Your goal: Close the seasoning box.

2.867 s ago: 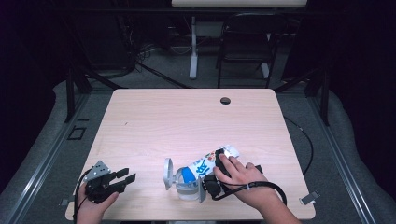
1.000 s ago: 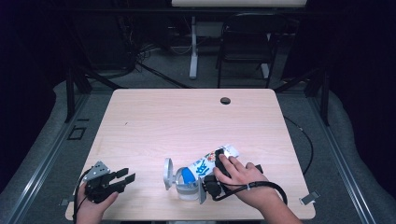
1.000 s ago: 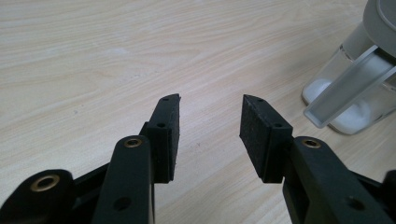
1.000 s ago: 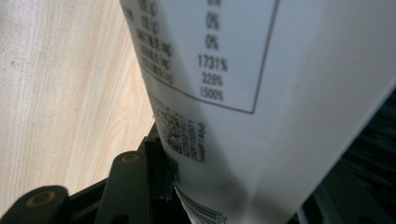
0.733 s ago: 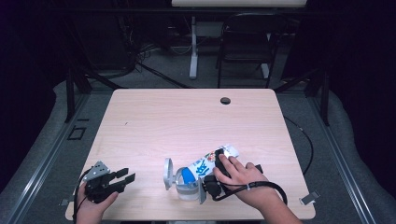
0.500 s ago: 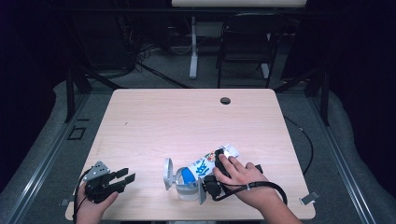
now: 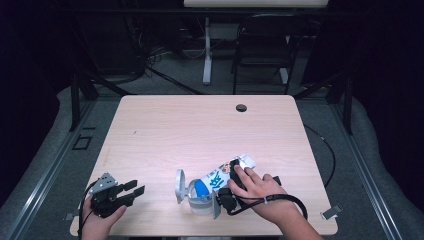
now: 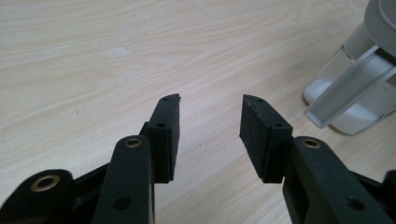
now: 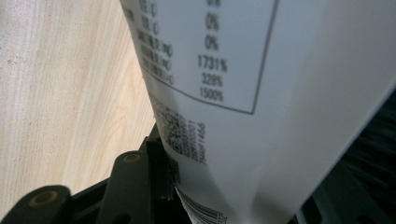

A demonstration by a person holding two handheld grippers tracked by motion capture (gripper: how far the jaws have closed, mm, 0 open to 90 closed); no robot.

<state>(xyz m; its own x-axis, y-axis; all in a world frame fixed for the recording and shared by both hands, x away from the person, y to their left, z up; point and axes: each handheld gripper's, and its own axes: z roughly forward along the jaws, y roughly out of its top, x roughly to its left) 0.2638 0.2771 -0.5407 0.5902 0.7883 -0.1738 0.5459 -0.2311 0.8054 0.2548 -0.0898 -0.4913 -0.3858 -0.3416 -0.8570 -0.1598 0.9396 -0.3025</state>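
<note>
A white pouch (image 7: 220,177) with blue print lies tilted, its lower end over a clear container (image 7: 201,202) whose grey lid (image 7: 179,186) stands flipped open. My right gripper (image 7: 223,190) is shut on the pouch under the person's hand. In the right gripper view the pouch's (image 9: 261,93) printed label passes between the jaws of the right gripper (image 9: 243,186). My left gripper (image 7: 135,188) rests near the table's front left corner, open and holding nothing. In the left gripper view the left gripper's (image 8: 210,121) pads are apart over bare wood, with the container (image 8: 355,93) off to the right.
The light wooden table (image 7: 200,130) has a small black round grommet (image 7: 241,107) near its far edge. A cable (image 7: 327,150) hangs off the right side. A chair (image 7: 260,55) and a stand stand on the dark floor beyond the table.
</note>
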